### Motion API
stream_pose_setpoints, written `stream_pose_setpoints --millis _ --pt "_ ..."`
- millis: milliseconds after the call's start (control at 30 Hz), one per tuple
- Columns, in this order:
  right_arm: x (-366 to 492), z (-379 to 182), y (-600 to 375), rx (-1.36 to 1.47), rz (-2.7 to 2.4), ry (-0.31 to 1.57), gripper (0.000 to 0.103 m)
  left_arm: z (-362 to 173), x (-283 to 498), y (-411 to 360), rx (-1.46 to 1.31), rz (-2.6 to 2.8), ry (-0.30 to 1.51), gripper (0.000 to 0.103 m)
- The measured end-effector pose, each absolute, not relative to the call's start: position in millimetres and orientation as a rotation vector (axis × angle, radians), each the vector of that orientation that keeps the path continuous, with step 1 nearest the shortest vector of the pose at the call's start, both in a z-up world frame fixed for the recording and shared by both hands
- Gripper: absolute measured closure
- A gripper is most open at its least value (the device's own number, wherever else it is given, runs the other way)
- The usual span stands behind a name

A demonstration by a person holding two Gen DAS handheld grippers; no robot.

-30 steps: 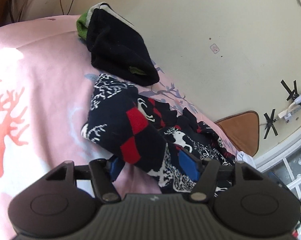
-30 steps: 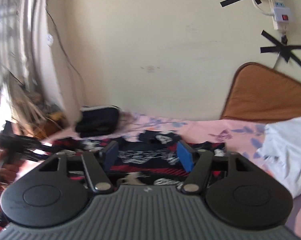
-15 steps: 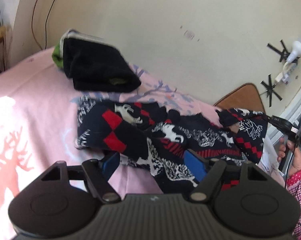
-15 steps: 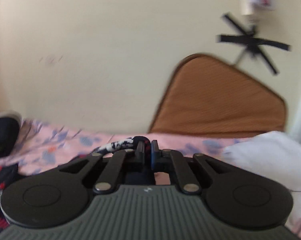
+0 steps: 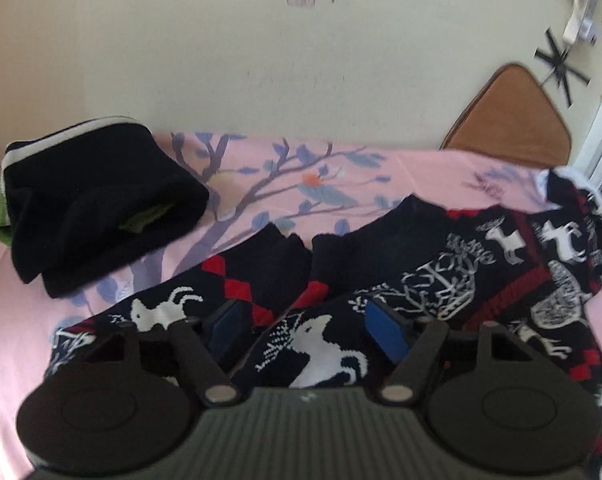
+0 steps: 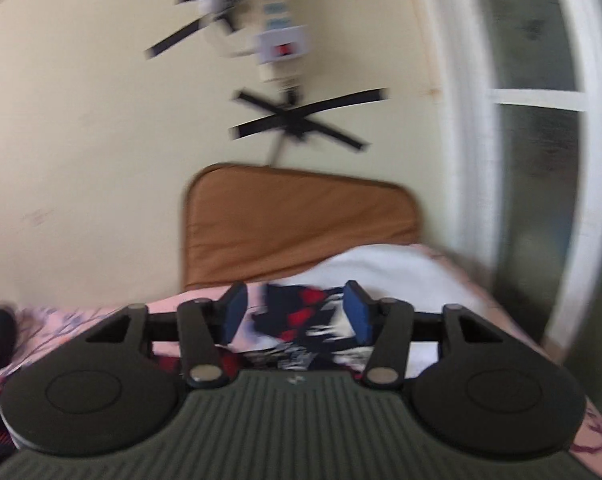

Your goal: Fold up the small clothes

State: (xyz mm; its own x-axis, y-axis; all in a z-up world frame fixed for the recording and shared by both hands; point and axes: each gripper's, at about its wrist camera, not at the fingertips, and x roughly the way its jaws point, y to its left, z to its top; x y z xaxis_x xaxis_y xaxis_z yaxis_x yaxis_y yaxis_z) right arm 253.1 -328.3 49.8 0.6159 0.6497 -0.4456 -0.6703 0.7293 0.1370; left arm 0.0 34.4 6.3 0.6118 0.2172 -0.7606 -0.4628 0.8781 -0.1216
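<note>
The patterned garment, dark knit with white deer and red diamonds, lies spread across the bed toward the wall side, its two dark ends meeting near the middle and its right part reaching the bed's right edge by the brown cushion. It looks laid out but not folded; creases and a raised flap at the far right suggest flattening is unfinished. The left gripper hovers low over the garment's near edge, blue pads wide apart and holding nothing. The right gripper is likewise spread, with a bit of the same cloth visible between and beyond its pads but not pinched; that view is blurred, so contact cannot be judged. At the bed's back left corner sits a folded black garment, one piece apparently finished. A white cloth lies at the right end, seemingly waiting.
</note>
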Motion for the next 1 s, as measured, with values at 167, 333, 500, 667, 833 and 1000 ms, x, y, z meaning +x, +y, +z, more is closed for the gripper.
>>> stream_pose_setpoints --millis 167,333,500,667,833,1000 --pt "262 5 -193 -0.269 0.999 0.668 0.028 -18 26 29 -0.279 0.386 0.929 0.033" --pt "262 -48 -119 -0.512 1.034 0.759 0.029 -10 33 29 -0.258 0.385 0.917 0.088" --pt "234 -23 -141 -0.569 1.162 0.632 0.084 9 45 21 -0.120 0.398 0.828 0.090" --pt "257 41 -165 -0.346 1.000 0.436 0.084 63 103 40 -0.116 0.467 0.653 0.089" --pt "284 36 -134 -0.431 0.729 0.402 0.052 72 160 46 -0.080 0.618 0.660 0.061" --pt "255 29 -223 -0.230 0.896 0.479 0.054 60 69 37 -0.244 0.412 0.631 0.058"
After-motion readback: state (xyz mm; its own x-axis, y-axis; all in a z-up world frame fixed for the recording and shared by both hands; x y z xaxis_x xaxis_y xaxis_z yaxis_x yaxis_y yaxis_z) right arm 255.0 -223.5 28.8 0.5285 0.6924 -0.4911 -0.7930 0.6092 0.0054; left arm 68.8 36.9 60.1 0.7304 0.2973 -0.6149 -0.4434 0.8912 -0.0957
